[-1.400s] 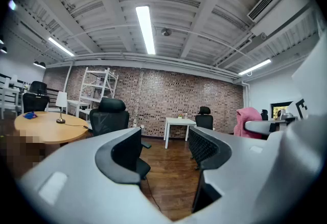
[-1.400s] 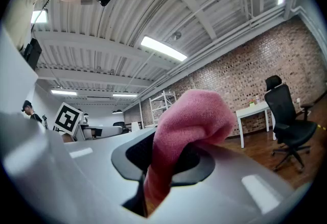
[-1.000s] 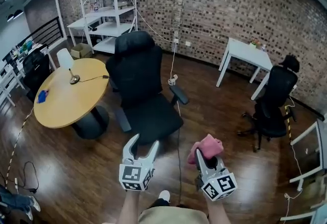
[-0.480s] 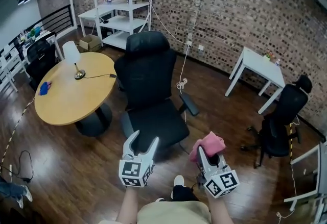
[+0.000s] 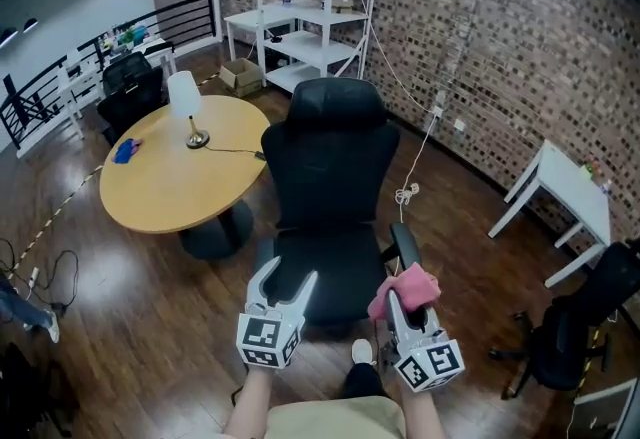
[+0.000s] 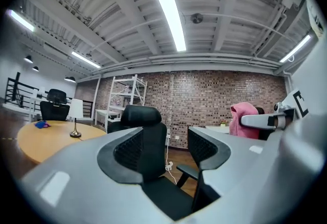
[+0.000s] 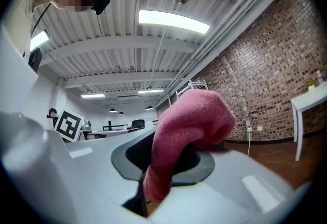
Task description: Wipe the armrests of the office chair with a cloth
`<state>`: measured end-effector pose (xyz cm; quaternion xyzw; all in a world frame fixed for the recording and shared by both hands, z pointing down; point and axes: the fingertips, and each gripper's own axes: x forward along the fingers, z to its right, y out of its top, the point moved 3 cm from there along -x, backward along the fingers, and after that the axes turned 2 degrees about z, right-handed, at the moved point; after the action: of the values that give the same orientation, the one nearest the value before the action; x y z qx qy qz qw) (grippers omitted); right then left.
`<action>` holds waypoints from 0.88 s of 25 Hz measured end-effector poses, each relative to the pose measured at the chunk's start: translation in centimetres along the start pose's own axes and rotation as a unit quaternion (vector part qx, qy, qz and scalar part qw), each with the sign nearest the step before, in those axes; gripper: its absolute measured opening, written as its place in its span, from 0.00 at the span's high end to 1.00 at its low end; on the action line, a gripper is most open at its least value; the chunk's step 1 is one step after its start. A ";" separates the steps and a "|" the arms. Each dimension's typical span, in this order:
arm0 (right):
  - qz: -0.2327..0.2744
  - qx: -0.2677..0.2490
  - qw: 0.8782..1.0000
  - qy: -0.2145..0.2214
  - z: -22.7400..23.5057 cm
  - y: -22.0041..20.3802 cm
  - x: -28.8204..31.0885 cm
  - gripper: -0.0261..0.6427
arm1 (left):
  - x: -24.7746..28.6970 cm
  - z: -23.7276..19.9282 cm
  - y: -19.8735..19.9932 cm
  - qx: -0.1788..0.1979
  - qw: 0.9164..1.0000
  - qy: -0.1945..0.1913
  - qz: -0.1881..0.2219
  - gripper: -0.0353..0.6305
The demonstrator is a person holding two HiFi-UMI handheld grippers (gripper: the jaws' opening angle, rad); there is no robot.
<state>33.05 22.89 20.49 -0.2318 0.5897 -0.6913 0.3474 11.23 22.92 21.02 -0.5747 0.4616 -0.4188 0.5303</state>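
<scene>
A black office chair (image 5: 327,189) faces me in the head view, its seat just beyond both grippers. Its right armrest (image 5: 405,247) shows beside the seat; the left armrest (image 5: 266,257) is partly hidden by my left gripper. My right gripper (image 5: 402,293) is shut on a pink cloth (image 5: 404,288), which bunches over the jaws in the right gripper view (image 7: 189,126). My left gripper (image 5: 283,283) is open and holds nothing; the chair (image 6: 143,136) shows between its jaws in the left gripper view.
A round wooden table (image 5: 180,177) with a white lamp (image 5: 186,107) and a blue object (image 5: 124,150) stands left of the chair. White shelving (image 5: 305,7) lines the brick wall. A white desk (image 5: 565,202) and a second black chair (image 5: 580,327) are at the right.
The view has swung and closed in on the chair, which now sits centred right in front of both grippers. The grippers keep their pose; the cloth stays held.
</scene>
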 end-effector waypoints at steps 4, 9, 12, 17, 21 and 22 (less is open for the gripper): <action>-0.027 0.014 0.998 0.061 5.8 -0.2 5.1 0.87 | 5.0 -0.5 -1.0 -0.018 0.998 0.064 -0.003 0.57; -0.052 0.027 0.991 0.121 11.5 -0.6 9.8 0.87 | 10.5 -0.2 -1.4 -0.036 0.992 0.118 0.006 0.58; -0.058 0.038 0.986 0.153 13.7 -0.6 12.1 0.87 | 12.8 0.0 -1.1 -0.026 0.990 0.141 0.005 0.58; -0.066 0.065 0.976 0.196 15.7 -0.9 15.2 0.87 | 14.6 -0.4 -0.8 -0.014 0.983 0.183 -0.008 0.58; -0.071 0.074 0.966 0.237 16.2 -1.9 16.5 0.86 | 14.9 -1.6 -0.9 -0.012 0.974 0.224 -0.012 0.58; -0.073 0.075 0.964 0.246 16.3 -2.3 16.7 0.86 | 15.0 -1.6 -0.9 -0.010 0.973 0.230 -0.011 0.58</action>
<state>33.61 -0.22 24.43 -0.0703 0.5850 -0.7927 0.1567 13.12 7.99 21.95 -0.4739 0.5687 -0.5408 0.3994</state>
